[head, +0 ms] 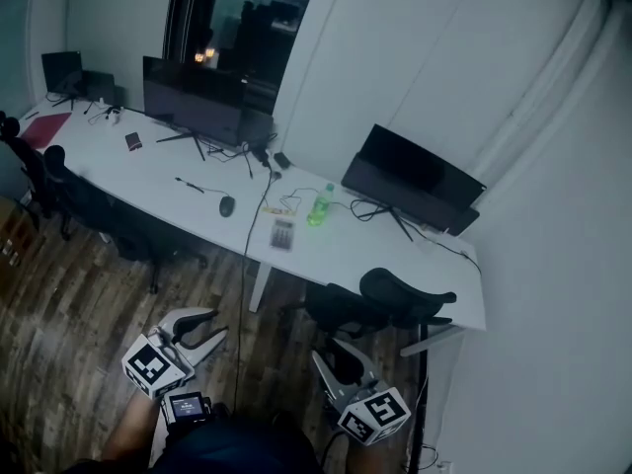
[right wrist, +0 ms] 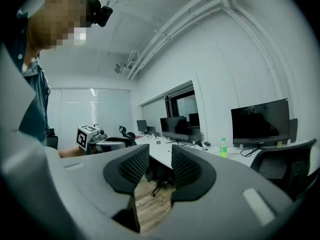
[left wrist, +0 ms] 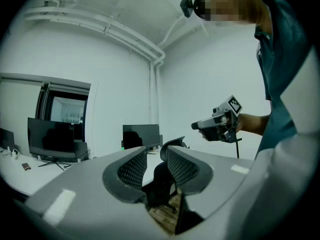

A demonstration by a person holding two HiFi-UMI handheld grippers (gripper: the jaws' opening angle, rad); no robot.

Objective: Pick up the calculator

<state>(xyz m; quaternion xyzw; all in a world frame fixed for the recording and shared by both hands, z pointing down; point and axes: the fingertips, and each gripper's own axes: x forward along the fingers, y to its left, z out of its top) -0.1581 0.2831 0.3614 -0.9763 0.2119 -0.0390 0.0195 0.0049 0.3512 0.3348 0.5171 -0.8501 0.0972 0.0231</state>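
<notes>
With the calculator (head: 282,233) lying mid-frame on the desk (head: 336,252), far from the left gripper (head: 217,324) and right gripper (head: 331,354) at the bottom, both slightly parted and empty, I judge the approach comes next.

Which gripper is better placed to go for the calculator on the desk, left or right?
Left, narrowly. The left gripper faces bare floor toward the calculator; the right gripper has the black chair close ahead. Both are open, empty and far off.
</notes>
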